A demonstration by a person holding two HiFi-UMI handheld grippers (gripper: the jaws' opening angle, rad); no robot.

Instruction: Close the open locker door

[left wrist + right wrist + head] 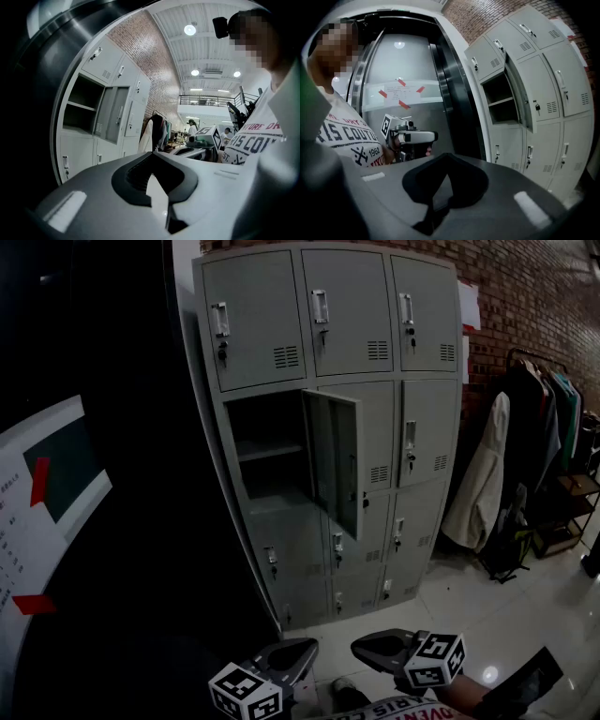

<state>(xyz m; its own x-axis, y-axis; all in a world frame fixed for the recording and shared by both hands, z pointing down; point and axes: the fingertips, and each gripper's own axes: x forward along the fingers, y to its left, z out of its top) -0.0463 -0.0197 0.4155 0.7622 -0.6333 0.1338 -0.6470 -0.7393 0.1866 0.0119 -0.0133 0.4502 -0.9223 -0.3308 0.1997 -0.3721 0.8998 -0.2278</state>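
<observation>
A grey locker bank (347,315) stands ahead against the brick wall. Its middle-left compartment (267,446) gapes, with a shelf inside. The open door (334,461) swings out toward me, hinged on its right side; it also shows as the door (112,115) and, edge-on, the door (519,101). All other doors are closed. My left gripper (305,648) and right gripper (361,646) hang low near my chest, far from the lockers. Left gripper (157,187) and right gripper (440,187) both have jaws together, nothing held.
A clothes rack (530,446) with hanging coats and bags stands right of the lockers. A dark glossy panel (122,474) with a taped white notice (42,502) fills the left. Pale shiny floor (469,606) runs before the lockers.
</observation>
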